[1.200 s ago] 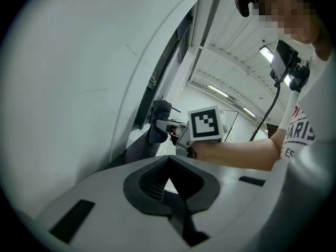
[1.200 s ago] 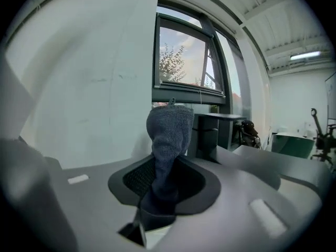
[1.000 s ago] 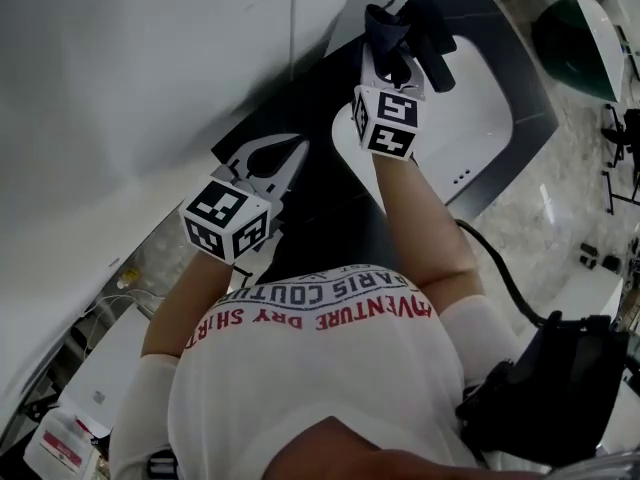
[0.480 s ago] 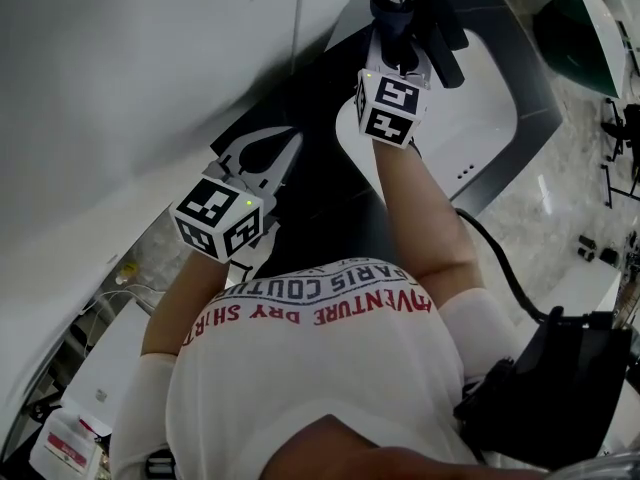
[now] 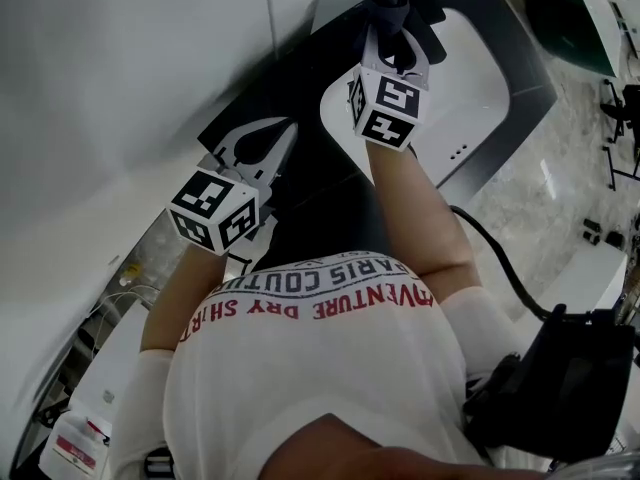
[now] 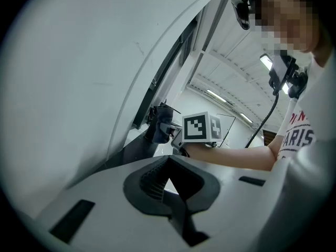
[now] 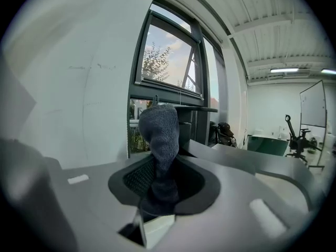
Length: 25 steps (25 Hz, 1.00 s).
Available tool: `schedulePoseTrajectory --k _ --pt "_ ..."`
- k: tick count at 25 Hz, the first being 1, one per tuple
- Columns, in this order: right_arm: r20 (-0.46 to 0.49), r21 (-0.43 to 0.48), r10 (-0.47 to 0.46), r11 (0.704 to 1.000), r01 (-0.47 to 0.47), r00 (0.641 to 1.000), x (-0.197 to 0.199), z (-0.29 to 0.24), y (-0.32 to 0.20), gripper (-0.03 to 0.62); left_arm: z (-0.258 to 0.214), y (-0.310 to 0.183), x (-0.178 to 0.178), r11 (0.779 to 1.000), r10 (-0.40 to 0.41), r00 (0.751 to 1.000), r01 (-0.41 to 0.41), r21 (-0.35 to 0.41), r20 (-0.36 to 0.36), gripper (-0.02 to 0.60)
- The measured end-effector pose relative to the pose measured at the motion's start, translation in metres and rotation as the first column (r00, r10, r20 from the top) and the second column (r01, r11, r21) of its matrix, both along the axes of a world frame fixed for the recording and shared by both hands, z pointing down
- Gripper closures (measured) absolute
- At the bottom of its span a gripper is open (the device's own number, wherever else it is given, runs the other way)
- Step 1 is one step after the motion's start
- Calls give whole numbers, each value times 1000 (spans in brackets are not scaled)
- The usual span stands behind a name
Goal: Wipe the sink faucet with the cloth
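Note:
A dark grey cloth [image 5: 386,4] is pinched in my right gripper [image 5: 392,30], which is shut on it at the back of the white sink [image 5: 480,78]. The cloth lies against a black faucet [image 5: 428,28] that reaches over the basin; most of the faucet is hidden. In the right gripper view the cloth [image 7: 158,135] stands up between the jaws. My left gripper [image 5: 268,146] hovers shut and holds nothing over the black counter [image 5: 320,193], left of the sink. Its own view shows the cloth [image 6: 161,124] and the right gripper's marker cube [image 6: 202,127] ahead.
A white wall [image 5: 120,68] runs close along the left. A window [image 7: 168,62] sits behind the sink. A dark green tub [image 5: 575,18] is at the top right. A black pack [image 5: 560,388] with a cable hangs at the person's right side.
The right gripper and cloth have crept up the view along the faucet toward the wall. The left gripper has drifted slightly left and stays shut.

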State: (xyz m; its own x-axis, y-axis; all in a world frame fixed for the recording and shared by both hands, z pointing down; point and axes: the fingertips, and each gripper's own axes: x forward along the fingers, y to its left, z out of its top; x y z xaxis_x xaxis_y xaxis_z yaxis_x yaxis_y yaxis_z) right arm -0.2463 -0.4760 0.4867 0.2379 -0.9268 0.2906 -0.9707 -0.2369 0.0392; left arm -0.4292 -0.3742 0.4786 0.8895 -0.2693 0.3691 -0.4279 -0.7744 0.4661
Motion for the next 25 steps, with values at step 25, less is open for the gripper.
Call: schedulePoseTrajectory --k 25 --pt "74 -15 104 995 -103 992 48 7 115 497 -5 66 45 993 122 993 -122 -5 10 581"
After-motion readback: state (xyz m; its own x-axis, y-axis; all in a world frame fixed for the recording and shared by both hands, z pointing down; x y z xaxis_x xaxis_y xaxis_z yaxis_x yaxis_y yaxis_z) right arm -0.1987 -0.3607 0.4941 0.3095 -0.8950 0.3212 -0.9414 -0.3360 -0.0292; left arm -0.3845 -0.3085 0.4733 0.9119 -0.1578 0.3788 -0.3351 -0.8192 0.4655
